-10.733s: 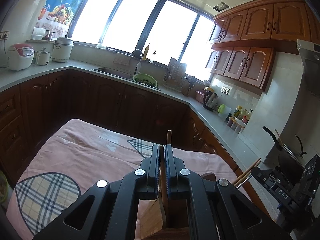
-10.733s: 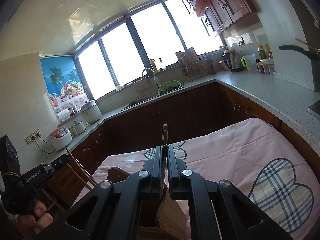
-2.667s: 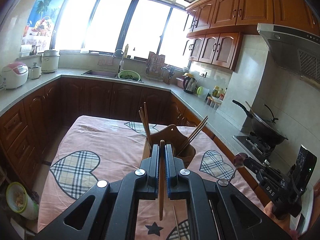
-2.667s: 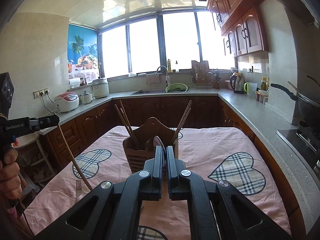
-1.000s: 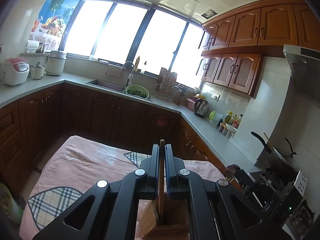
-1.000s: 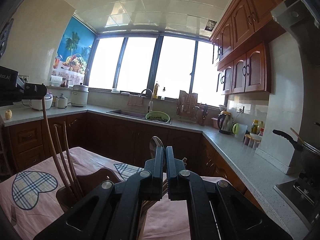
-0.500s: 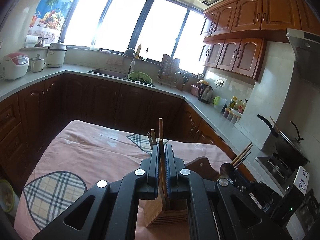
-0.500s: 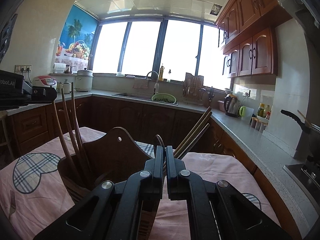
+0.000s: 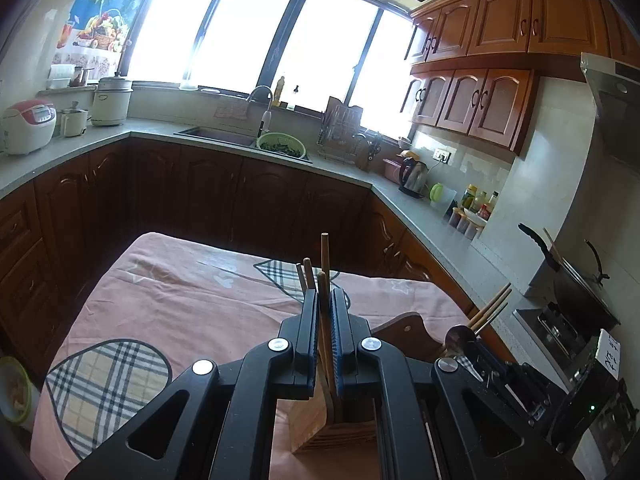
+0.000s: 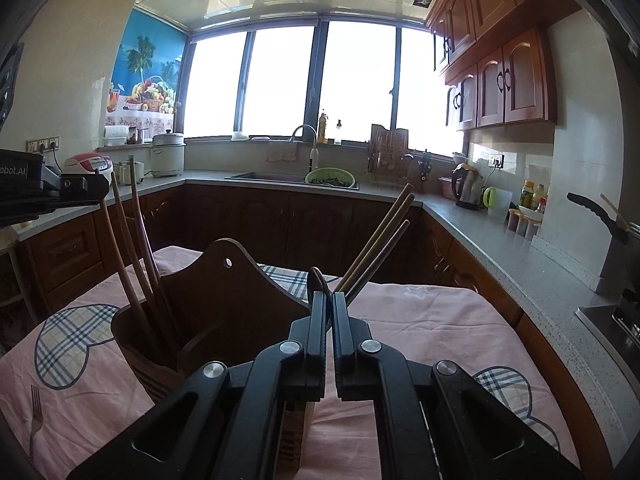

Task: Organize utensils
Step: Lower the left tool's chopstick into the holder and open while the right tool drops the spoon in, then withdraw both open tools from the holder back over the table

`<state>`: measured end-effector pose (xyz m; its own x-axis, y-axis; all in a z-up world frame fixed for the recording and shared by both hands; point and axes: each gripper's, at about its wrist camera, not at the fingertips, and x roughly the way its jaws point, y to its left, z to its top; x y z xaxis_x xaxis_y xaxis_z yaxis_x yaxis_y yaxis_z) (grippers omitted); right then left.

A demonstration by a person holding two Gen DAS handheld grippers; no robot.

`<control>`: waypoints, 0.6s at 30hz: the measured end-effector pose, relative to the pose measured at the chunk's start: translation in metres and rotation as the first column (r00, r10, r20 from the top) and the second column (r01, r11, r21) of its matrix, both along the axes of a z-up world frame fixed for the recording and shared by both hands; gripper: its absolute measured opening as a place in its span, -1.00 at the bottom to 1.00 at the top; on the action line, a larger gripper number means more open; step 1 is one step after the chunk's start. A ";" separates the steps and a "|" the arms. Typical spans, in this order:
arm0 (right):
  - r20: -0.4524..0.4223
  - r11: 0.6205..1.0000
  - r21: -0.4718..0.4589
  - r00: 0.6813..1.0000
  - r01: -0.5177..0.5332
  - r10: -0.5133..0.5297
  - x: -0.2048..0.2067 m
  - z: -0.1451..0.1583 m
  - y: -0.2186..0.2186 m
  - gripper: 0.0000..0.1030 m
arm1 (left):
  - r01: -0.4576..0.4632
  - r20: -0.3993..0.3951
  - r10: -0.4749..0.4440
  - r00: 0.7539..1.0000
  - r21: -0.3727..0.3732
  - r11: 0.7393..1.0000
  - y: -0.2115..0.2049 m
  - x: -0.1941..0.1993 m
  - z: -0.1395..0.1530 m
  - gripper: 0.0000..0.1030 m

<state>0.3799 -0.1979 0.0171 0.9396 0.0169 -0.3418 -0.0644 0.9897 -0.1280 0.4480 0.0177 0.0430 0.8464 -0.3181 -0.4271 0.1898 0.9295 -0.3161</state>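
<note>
Your left gripper [image 9: 325,300] is clamped on a single wooden chopstick [image 9: 322,280], held upright over the wooden utensil holder [image 9: 332,428]; the chopstick's lower end drops into the holder's compartment on that side, beside three other chopsticks [image 9: 308,270] already standing there. Your right gripper [image 10: 329,304] is pinched tight on the thin handle of a spoon [image 10: 317,278], whose dark bowl pokes up just past the fingertips, over the holder's other side (how deep the handle reaches is hidden behind the gripper). The holder has a tall arched back board with a small round hole [image 10: 228,263]; to the right of the holder's board three more chopsticks [image 10: 384,236] lean outward. The holder stands on a table under a pink cloth [image 10: 420,320] printed with plaid hearts. Left of the holder, near the cloth's edge, a metal fork [image 10: 35,414] lies flat. Beyond the holder runs a grey kitchen counter [image 10: 500,248] with dark wooden cupboards below and bright windows above.
</note>
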 end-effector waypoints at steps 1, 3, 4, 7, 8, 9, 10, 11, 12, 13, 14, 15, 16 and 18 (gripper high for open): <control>-0.004 1.000 0.004 1.000 -0.004 0.004 0.000 0.001 0.000 -0.92 | -0.001 -0.006 0.001 1.000 0.002 1.000 0.000 0.001 0.000 -0.91; -0.008 1.000 0.013 1.000 -0.011 0.011 0.000 0.001 0.000 -0.92 | -0.001 -0.017 0.001 1.000 0.001 1.000 0.000 0.003 0.000 -0.91; -0.011 1.000 0.015 1.000 -0.012 0.012 0.000 0.002 0.000 -0.91 | -0.002 -0.021 0.002 1.000 0.001 1.000 0.000 0.004 0.001 -0.89; -0.020 0.999 0.030 1.000 -0.014 0.015 0.000 0.002 -0.002 -0.79 | -0.004 -0.036 0.004 0.999 -0.002 1.000 0.000 0.007 0.002 -0.85; -0.024 0.999 0.037 1.000 -0.018 0.018 0.000 0.003 -0.002 -0.68 | -0.005 -0.038 0.005 0.999 -0.003 1.000 0.001 0.007 0.002 -0.83; -0.027 0.999 0.043 0.999 -0.021 0.022 0.000 0.004 -0.003 -0.57 | -0.008 -0.040 0.008 0.999 -0.001 1.000 0.001 0.007 0.003 -0.75; -0.028 0.999 0.046 0.999 -0.022 0.024 -0.001 0.004 -0.004 -0.51 | -0.011 -0.042 0.011 0.999 -0.001 1.000 0.000 0.008 0.003 -0.62; -0.026 0.999 0.048 0.999 -0.024 0.025 -0.002 0.004 -0.004 -0.38 | -0.014 -0.042 0.014 0.999 -0.003 1.000 0.000 0.007 0.004 -0.56; -0.025 0.998 0.052 0.999 -0.025 0.027 -0.003 0.005 -0.004 -0.28 | -0.016 -0.043 0.016 0.999 -0.006 1.000 0.001 0.006 0.004 -0.45; -0.025 0.998 0.059 0.999 -0.029 0.030 -0.005 0.006 -0.004 -0.26 | -0.015 -0.044 0.015 0.999 -0.011 1.000 0.001 0.006 0.004 -0.38; -0.028 0.997 0.065 0.999 -0.032 0.033 -0.006 0.006 -0.005 -0.24 | -0.014 -0.045 0.013 0.999 -0.015 1.000 0.002 0.005 0.004 -0.35; -0.028 0.997 0.070 0.999 -0.032 0.034 -0.007 0.007 -0.006 -0.20 | -0.014 -0.047 0.013 0.999 -0.019 1.000 0.002 0.004 0.004 -0.27; -0.025 0.997 0.076 0.999 -0.031 0.033 -0.009 0.009 -0.007 -0.14 | -0.014 -0.046 0.012 0.999 -0.023 1.000 0.003 0.002 0.005 -0.14; -0.018 0.996 0.083 0.999 -0.025 0.027 -0.013 0.011 -0.008 0.11 | -0.020 -0.046 0.019 0.999 -0.022 1.000 0.004 -0.001 0.005 0.06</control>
